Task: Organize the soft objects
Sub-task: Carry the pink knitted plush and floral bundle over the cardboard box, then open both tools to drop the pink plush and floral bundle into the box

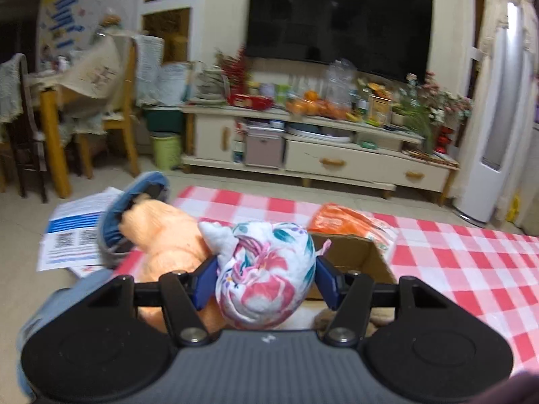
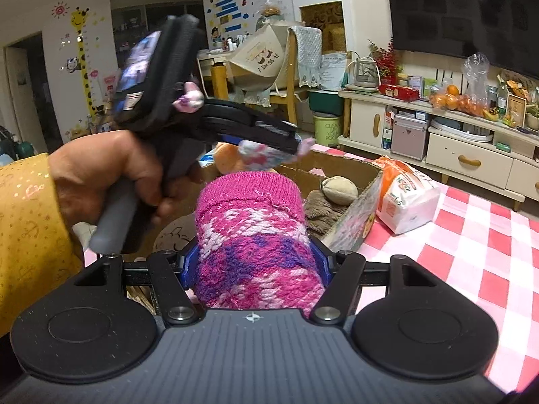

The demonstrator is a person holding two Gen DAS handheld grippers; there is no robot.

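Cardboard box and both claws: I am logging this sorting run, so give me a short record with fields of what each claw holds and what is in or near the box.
left claw: shut on floral cloth bundle
right claw: shut on pink knitted sock
cardboard box: open, on the red checked tablecloth
in box: beige round plush lying on brown fuzzy fabric
beside box: orange and white packet
left hand: gripping the left claw's handle
orange plush: behind the floral bundle
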